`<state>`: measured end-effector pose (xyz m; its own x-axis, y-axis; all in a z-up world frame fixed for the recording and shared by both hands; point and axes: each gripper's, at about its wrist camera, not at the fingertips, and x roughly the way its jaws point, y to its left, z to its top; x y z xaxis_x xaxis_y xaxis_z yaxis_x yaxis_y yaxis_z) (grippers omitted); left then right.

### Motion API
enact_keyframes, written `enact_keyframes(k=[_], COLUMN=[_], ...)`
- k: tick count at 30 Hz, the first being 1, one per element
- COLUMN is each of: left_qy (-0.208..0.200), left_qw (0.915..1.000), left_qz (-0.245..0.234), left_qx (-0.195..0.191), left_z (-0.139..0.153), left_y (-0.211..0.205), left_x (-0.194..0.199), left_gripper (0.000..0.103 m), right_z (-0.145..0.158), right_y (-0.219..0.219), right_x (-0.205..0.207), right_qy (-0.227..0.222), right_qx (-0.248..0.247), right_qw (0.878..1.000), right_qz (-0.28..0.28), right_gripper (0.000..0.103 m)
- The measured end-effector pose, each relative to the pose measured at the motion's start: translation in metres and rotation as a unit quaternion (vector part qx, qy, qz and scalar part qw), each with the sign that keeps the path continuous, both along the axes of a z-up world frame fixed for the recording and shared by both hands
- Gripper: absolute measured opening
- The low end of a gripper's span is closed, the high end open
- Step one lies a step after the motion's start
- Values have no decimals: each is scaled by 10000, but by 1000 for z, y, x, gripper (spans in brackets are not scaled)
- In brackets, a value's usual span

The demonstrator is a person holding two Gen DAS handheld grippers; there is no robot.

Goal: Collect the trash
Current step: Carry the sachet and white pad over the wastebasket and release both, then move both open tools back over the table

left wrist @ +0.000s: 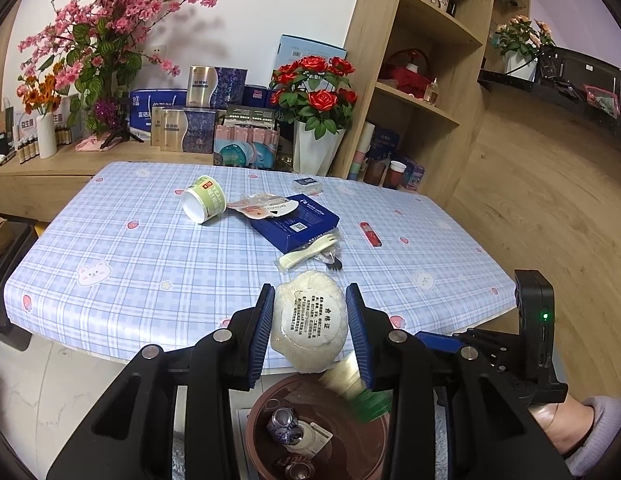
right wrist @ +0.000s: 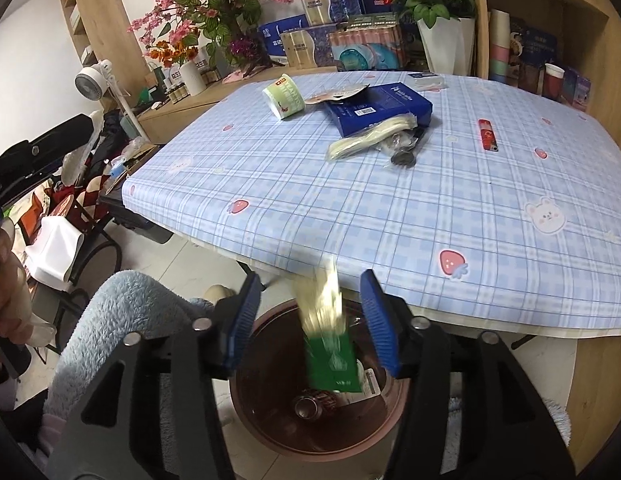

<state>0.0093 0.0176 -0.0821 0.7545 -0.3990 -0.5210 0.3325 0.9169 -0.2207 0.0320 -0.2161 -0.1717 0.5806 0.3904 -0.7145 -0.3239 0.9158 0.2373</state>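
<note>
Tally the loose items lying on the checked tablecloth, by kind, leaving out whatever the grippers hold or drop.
Paper cup, on its side: 1
Snack wrapper: 1
Blue box: 1
Bagged cutlery: 1
Red lighter: 1
Small clear packet: 1
Total: 6

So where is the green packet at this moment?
In the right wrist view the green packet is blurred between the open right gripper pads, touching neither, above the brown bin beside the table.
</note>
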Motion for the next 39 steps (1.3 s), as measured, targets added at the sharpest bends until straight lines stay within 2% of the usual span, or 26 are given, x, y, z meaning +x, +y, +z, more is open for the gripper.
enact_keyframes(k=[2,4,6,9,18,30,32,34,37,39], left_qy=[10,24,36,54,106,424,425,379,327,272], left_qw=[10000,10000,9999,9998,9985,9942,9938,9944,9953,9960], left_qz=[-9,-41,-80,-149,-417,-895,-938,-912,-826,-720], left_qx=[14,35,62,130,327,423,413,381,389,453], left_z=[-2,-3,-5,-8,-17,-46,-46,-44,-42,-40], left_y=[-1,-3,-6,-11,-30,-56,-57,-56,-53,-51], left_x=[0,0,0,0,-3,-6,-7,-8,-7,-6], left_gripper=[36,36,36,36,36,36,39,47,49,58], right_z=[2,6,12,24,54,59,57,56,55,54], right_y=[-1,-5,-11,-20,-39,-53,-55,-56,-56,-55], right_x=[0,0,1,2,8,12,12,12,10,10], right_qy=[-55,-153,-327,-567,-1083,-1100,-1074,-1062,-1064,-1073], right_qx=[-3,-6,-33,-96,-328,-345,-350,-341,-351,-376], right_qw=[10000,9998,9991,9972,9902,9883,9882,9881,9878,9878], right_qz=[-36,-132,-280,-486,-822,-1002,-1030,-1058,-1077,-1066], right_gripper=[67,84,92,96,97,97,97,97,97,97])
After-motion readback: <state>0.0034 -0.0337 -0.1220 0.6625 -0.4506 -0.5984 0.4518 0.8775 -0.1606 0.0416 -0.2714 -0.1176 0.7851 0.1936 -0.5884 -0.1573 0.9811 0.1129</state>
